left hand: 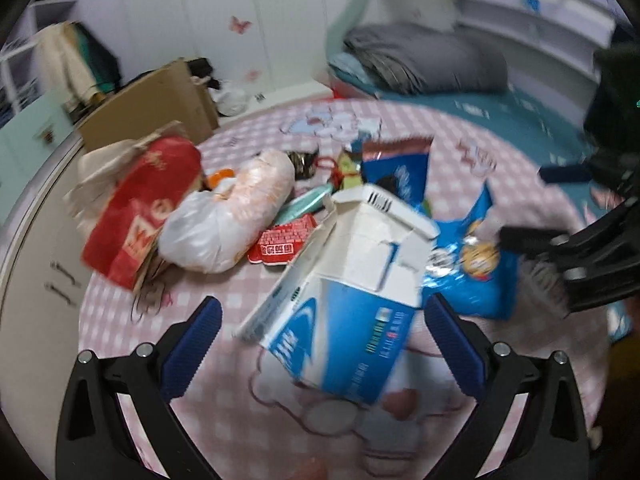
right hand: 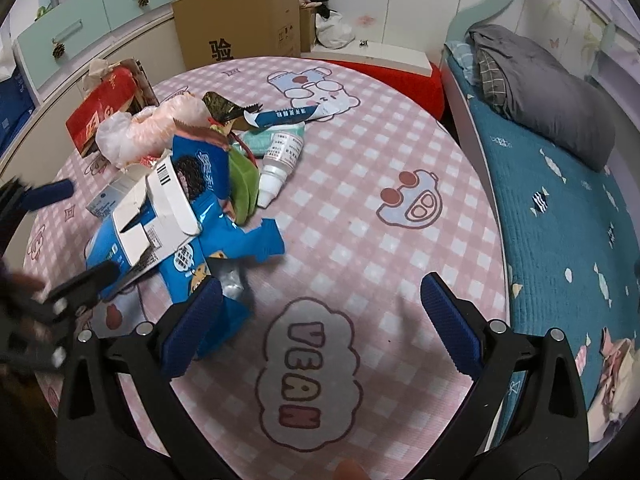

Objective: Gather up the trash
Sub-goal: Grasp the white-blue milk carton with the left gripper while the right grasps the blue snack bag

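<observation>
Left gripper [left hand: 322, 344] jaws wide open, carton [left hand: 344, 292] dead centre between them, long axis tilted toward upper right; right gripper [right hand: 322, 320] open, empty, farther off.

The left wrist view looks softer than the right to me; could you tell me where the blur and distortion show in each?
Left wrist view: motion blur throughout; the print on the carton and chip bag is smeared. Right wrist view: mostly sharp, the bottle label crisp, only the left gripper at the edge blurred. Both views: fisheye bending curves the mat edge, with dark corners.
</observation>
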`<state>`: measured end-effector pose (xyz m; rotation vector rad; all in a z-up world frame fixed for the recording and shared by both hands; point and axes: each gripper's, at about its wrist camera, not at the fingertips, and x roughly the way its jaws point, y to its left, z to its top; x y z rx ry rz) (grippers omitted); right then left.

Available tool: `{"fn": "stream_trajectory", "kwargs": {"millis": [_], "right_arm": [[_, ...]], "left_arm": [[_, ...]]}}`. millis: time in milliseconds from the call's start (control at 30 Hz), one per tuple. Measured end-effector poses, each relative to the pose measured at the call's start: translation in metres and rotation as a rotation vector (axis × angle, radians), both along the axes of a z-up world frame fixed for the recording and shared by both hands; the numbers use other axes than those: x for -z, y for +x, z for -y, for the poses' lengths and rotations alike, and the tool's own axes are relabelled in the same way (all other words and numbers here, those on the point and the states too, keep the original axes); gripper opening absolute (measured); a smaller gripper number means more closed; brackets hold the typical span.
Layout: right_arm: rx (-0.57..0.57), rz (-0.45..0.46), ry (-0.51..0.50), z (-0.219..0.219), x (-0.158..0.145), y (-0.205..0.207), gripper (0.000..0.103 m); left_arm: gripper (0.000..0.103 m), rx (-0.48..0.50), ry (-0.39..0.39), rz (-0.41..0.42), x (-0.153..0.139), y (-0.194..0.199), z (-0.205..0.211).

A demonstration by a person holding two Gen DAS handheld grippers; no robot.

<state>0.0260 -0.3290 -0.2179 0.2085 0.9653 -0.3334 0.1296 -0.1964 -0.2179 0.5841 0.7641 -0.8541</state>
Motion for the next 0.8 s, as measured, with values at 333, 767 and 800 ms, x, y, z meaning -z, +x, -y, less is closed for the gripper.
{"fn": "stream_trajectory", "kwargs": {"millis": [333,767,800], "right_arm": [[-0.167,-0.036,0.035,-0.020,0.013,0.019,0.097],[-0.264,0.006,0.078,-0.047,0.013,0.024,0.018],[-0.263,0.010,0.085,-0.048,0.012,0.023,0.016]], "left_arm": [[0.091,0.150,0.080,-0.068,0.028,0.017,0.025],[0.081,-0.087,-0.042,-0.112,0.014,0.001,-0.043],[0.081,-0.107,-0.056,-0.117,0.012,0.003,-0.049]]}}
